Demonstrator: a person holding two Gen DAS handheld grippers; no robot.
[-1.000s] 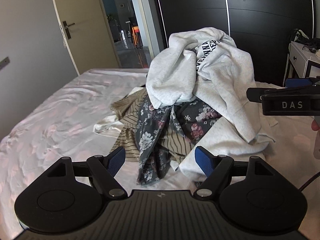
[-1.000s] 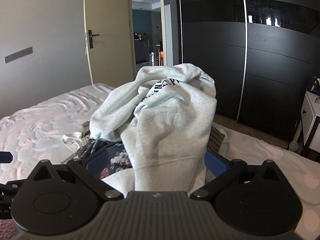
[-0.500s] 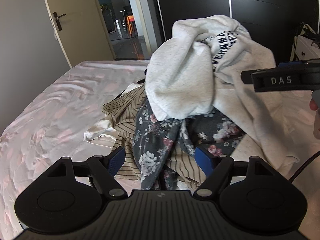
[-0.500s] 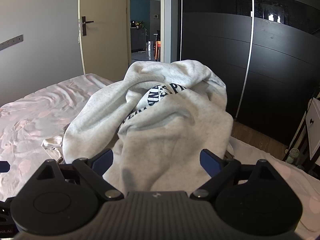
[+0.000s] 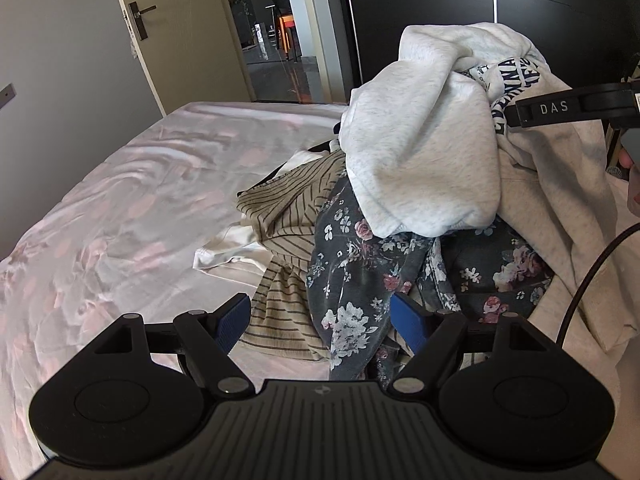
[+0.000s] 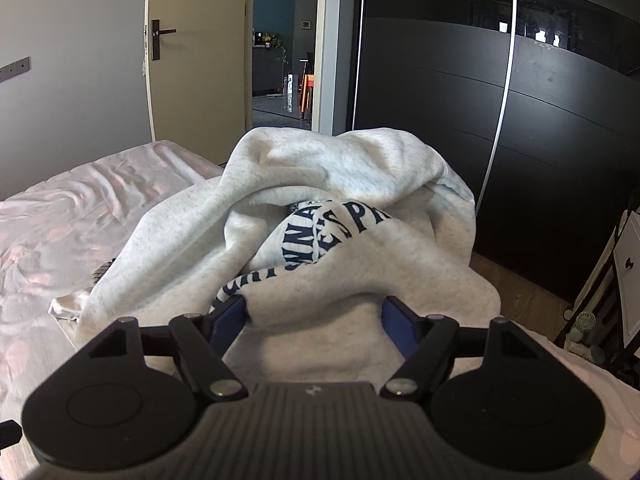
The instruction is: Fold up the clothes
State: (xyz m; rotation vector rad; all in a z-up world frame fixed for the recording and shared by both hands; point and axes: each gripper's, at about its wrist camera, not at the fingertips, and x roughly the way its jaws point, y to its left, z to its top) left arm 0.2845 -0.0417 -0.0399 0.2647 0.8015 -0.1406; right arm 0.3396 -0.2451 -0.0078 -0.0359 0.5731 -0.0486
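A heap of clothes lies on the bed [image 5: 120, 200]. On top is a grey sweatshirt [image 5: 420, 140] with dark lettering. Under it are a dark floral garment [image 5: 352, 280], a beige striped garment [image 5: 288, 208] and a white piece [image 5: 228, 252]. My left gripper [image 5: 320, 312] is open just above the floral and striped cloth, holding nothing. My right gripper [image 6: 314, 308] straddles a bulging fold of the sweatshirt [image 6: 360, 264]. Its jaws are closing, still wide, with the pads at the fold's sides. One right finger [image 5: 560, 109] shows against the sweatshirt's lettering.
The pink sheet [image 6: 60, 220] stretches bare to the left of the heap. A black wardrobe [image 6: 560, 120] and an open doorway [image 6: 284, 60] stand behind. A white cabinet [image 6: 628, 280] is at the right, and a black cable [image 5: 592, 272] runs over the sweatshirt.
Both grippers have come closer to the heap. The right jaws have narrowed around the sweatshirt fold. The left gripper now hangs over the floral and striped cloth.
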